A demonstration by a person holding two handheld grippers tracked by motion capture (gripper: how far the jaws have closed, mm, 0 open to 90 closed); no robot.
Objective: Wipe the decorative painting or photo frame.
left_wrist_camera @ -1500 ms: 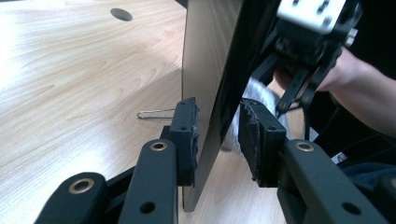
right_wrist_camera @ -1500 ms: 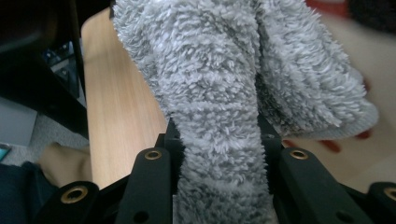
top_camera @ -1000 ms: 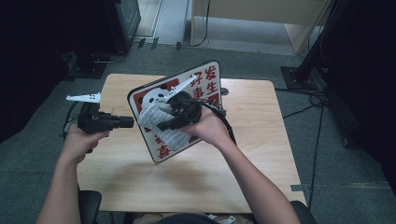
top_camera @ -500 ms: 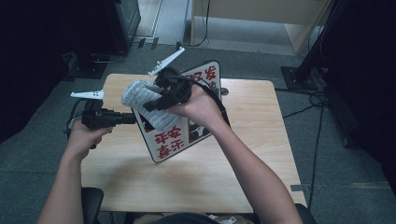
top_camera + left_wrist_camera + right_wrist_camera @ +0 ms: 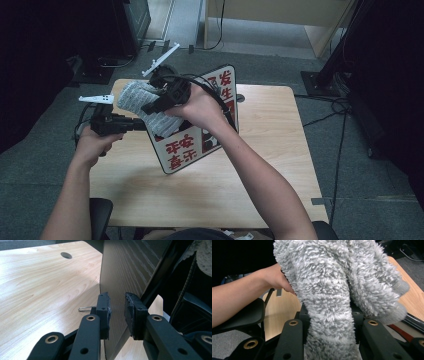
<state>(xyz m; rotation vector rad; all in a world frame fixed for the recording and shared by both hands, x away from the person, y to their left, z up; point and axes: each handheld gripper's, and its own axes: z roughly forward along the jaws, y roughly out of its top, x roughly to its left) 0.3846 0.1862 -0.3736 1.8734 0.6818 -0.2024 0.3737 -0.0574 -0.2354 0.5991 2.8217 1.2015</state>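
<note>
A white sign board (image 5: 182,150) with red characters stands tilted on the wooden table (image 5: 270,150). My left gripper (image 5: 144,125) is shut on its left edge; in the left gripper view the pads (image 5: 105,312) press on either side of the board's dark wood-grain back (image 5: 125,270). My right gripper (image 5: 150,106) is raised above the board's upper left corner and is shut on a fluffy grey cloth (image 5: 132,97). In the right gripper view the cloth (image 5: 329,290) bulges up between the jaws and hides the pads, with the person's left forearm (image 5: 244,292) behind it.
The table has a round cable hole (image 5: 66,255) beyond the board and a small metal clip (image 5: 85,308) lying near it. A black chair (image 5: 100,210) sits at the near edge. A dark stand base (image 5: 320,80) and cables lie on the floor at the right.
The right gripper lifted the grey cloth off the board's face and carried it up and left, past the board's top left corner. The left gripper kept its hold on the board.
</note>
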